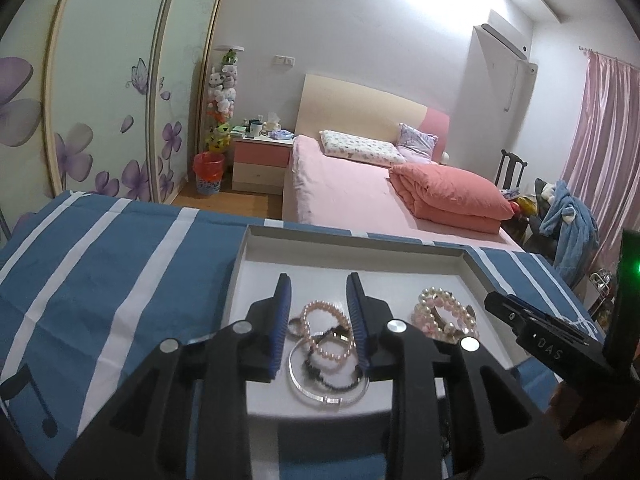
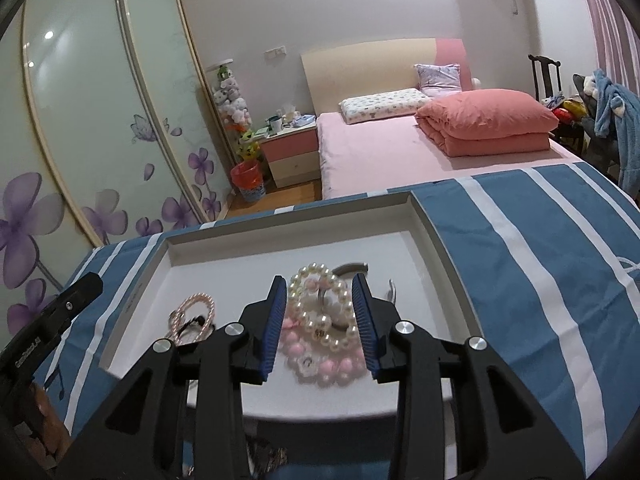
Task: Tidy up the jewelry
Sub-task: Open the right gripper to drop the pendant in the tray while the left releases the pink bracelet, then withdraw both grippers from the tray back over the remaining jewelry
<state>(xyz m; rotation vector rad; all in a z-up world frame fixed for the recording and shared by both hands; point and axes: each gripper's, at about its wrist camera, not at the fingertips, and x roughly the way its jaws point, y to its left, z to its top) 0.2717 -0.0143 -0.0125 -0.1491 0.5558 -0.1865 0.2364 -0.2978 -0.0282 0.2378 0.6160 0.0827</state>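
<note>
A shallow white tray (image 1: 352, 236) lies on a blue striped cloth (image 1: 120, 264). My left gripper (image 1: 318, 280) is open just above it. Under its jaws lie a pink pearl bracelet (image 1: 324, 332), a dark bead bracelet (image 1: 336, 380) and a silver bangle (image 1: 320, 392), untouched by the pads. To their right sits a heap of white and pink pearl bracelets (image 1: 442, 312). In the right wrist view my right gripper (image 2: 319, 280) is open around that heap: white pearls (image 2: 320, 308) over pink beads (image 2: 320, 360), resting on the tray (image 2: 288, 216) floor. Another silver bangle (image 2: 350, 267) lies behind.
The striped cloth (image 2: 520, 260) stretches wide on both sides of the tray. Beyond the cloth's far edge stands a pink bed (image 2: 400, 152) with a folded quilt, a sliding wardrobe (image 2: 100, 120) at the left, and a chair with clothes (image 2: 608, 108) at the right.
</note>
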